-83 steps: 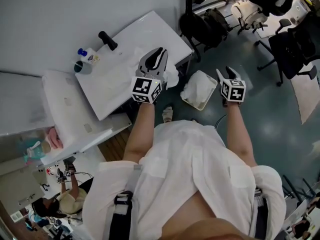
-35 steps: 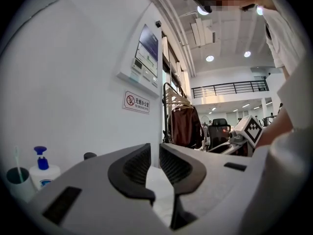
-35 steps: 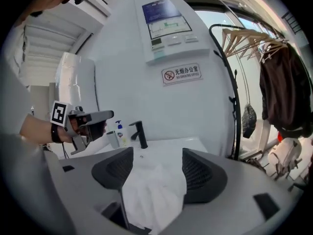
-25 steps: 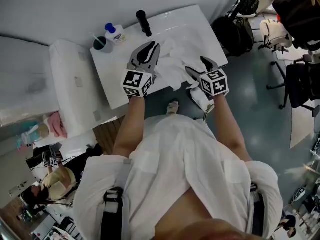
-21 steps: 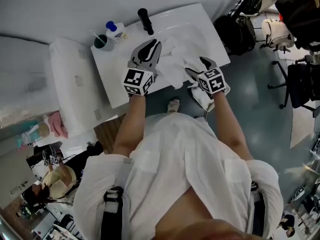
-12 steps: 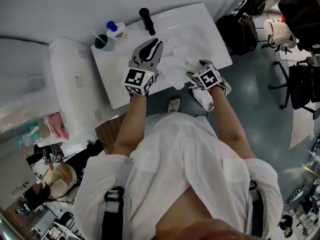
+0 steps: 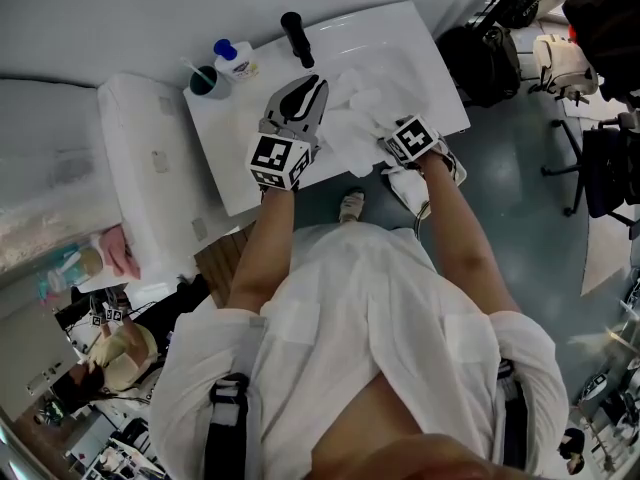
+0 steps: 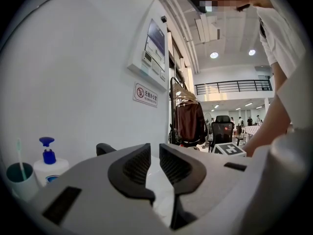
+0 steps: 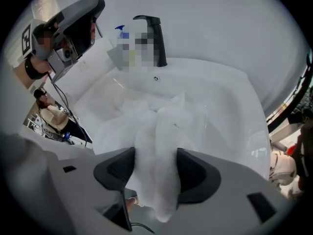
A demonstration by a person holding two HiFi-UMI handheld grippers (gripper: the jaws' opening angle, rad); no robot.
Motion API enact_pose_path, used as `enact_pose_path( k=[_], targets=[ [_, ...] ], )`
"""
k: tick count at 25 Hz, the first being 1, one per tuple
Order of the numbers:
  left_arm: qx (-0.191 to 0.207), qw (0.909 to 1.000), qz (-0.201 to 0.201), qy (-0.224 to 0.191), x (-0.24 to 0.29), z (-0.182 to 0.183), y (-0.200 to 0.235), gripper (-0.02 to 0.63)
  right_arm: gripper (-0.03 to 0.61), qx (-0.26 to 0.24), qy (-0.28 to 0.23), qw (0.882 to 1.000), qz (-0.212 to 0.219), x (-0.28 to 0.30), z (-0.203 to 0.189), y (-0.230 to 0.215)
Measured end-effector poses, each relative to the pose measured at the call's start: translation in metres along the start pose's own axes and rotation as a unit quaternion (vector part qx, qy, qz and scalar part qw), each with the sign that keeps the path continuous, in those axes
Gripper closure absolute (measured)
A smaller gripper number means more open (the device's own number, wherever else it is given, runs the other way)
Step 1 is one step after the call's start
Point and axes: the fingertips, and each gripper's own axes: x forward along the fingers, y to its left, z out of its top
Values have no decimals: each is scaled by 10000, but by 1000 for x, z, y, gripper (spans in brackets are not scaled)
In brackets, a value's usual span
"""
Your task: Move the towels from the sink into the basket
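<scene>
White towels lie bunched in the white sink. In the right gripper view one fold of towel stands up between the jaws of my right gripper, at the sink's near edge. Those jaws are closing and both pads touch the fold. My left gripper hovers over the sink's left part with its jaws nearly together and nothing between them. The white basket sits on the floor below the sink's near right corner, largely hidden by my right arm.
A black faucet stands at the sink's back edge, with a blue-capped soap bottle and a green cup to its left. A white unit adjoins the sink on the left. Bags and chairs stand on the floor at right.
My right gripper has swung from over the basket to the sink, dipped down into the towels, and its jaws have narrowed around a fold. The left gripper has barely moved.
</scene>
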Motion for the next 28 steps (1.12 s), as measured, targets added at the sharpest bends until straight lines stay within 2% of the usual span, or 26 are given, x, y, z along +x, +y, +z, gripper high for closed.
enact_pose_path(
  k=[3,6,12,18,23,28],
  targets=[
    [21,10000,-16,-1,1,2,-1,565,348,-58,23,10000,-61,-2,2,1],
    [52,10000,-37,2,0,4,-2,565,468,-124,-30,9994,-316,-4,3,-3],
    [69,9999,-104,-15,-5,4,-8,565,491,-156,-301,9961,-811,-13,-9,-2],
    [138,9995,-280,-66,3,12,-27,565,494,25,-982,9869,-1277,-51,-15,-1],
    [235,9981,-553,-101,15,20,-59,565,495,315,-1690,9699,-1726,-88,-26,-9],
    [319,9964,-774,-138,23,29,-94,565,495,522,-2365,9463,-2140,-137,-41,-20]
  ],
)
